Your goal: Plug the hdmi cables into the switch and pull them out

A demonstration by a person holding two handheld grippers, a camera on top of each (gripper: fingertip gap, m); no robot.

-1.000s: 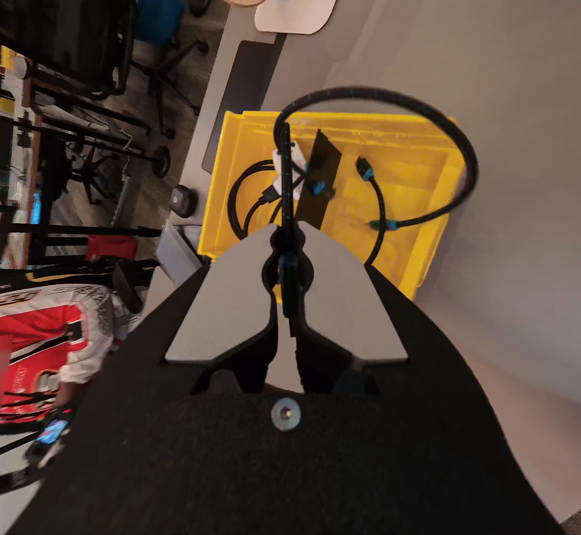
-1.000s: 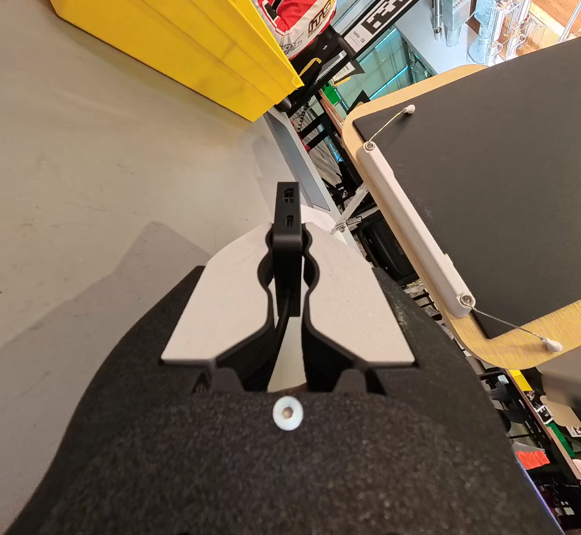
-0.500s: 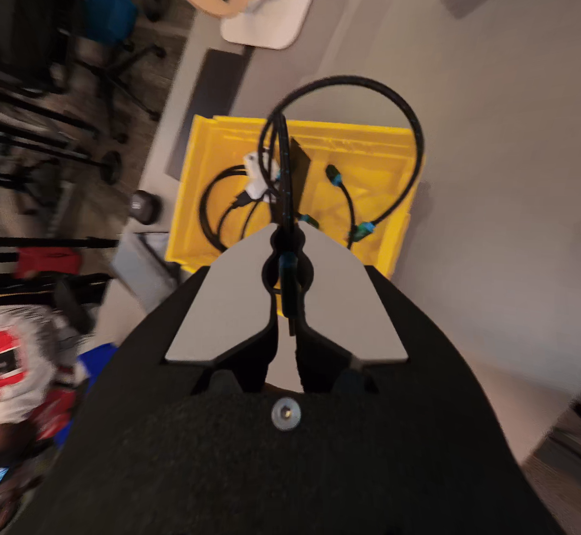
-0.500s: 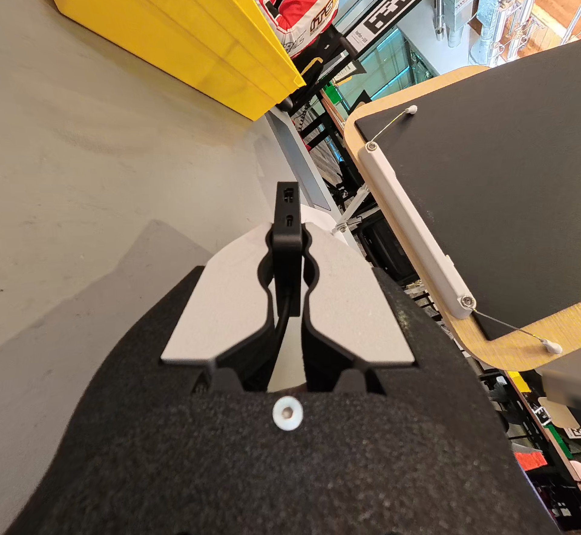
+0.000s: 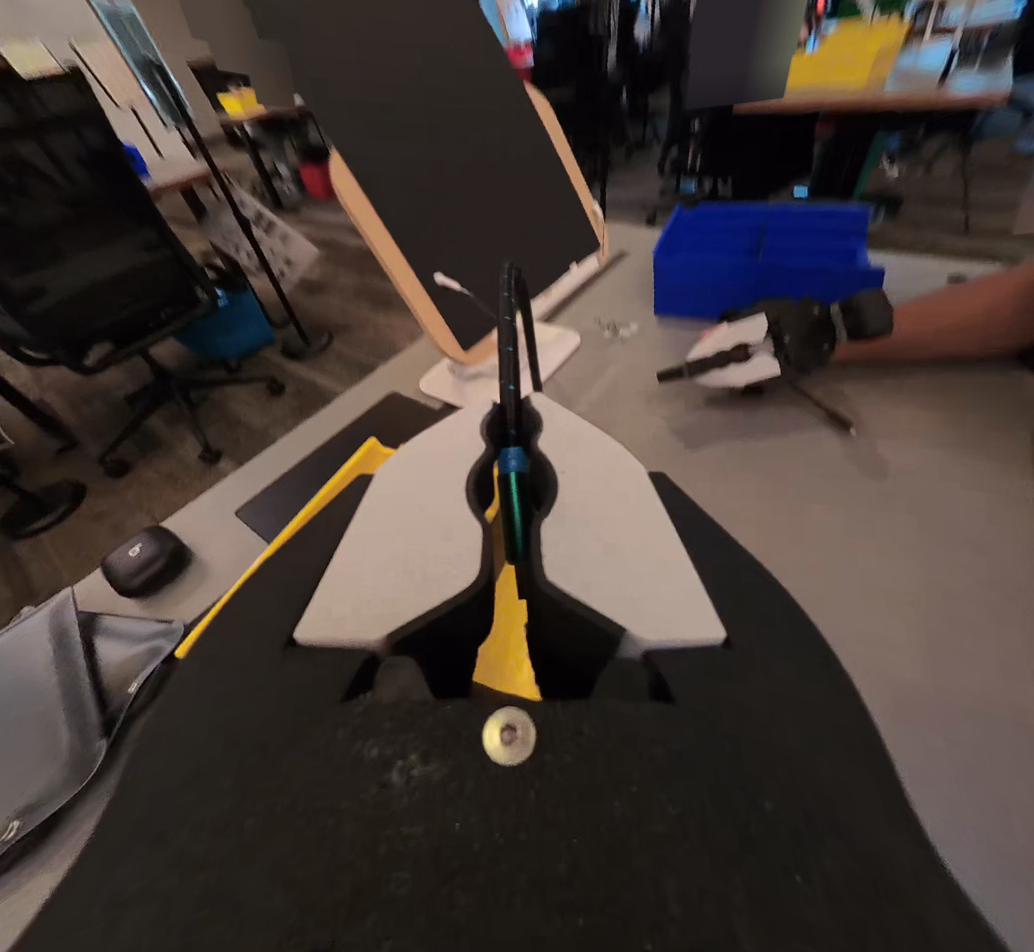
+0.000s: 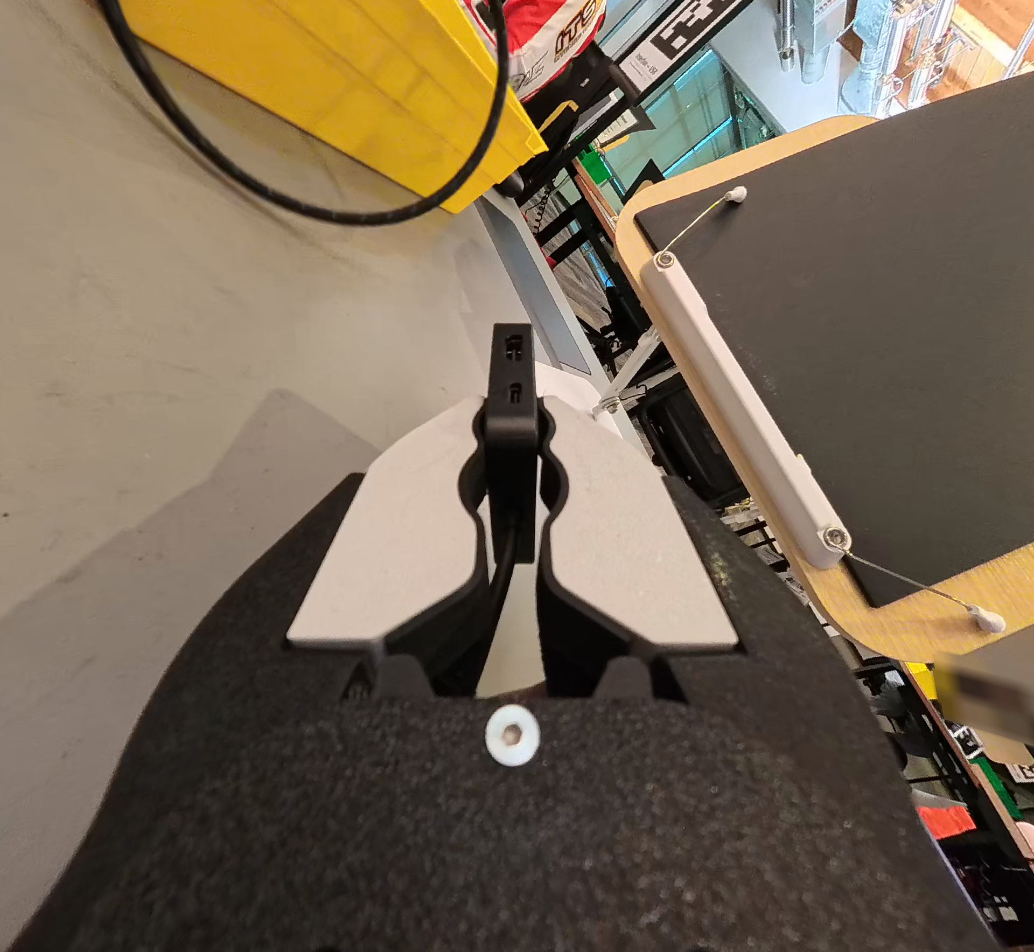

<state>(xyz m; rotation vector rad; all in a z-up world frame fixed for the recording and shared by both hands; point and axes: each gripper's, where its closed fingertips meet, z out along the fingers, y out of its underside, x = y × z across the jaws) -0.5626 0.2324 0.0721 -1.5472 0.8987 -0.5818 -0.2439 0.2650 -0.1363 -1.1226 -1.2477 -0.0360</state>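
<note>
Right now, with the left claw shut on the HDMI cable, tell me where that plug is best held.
Hold the HDMI cable by its rigid green plug shell, where the left claw already clamps it, pads flat on the two broad sides. The braided cord above flexes and arcs away, so it would likely steer poorly.

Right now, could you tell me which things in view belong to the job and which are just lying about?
Job: cable in left gripper; switch in right gripper.
Lying about: yellow bin, blue bin, earbud case, black board.

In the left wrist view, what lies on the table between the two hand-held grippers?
Only bare grey table lies between the left hand-held gripper and the right hand-held gripper; the left wrist view shows this.
</note>
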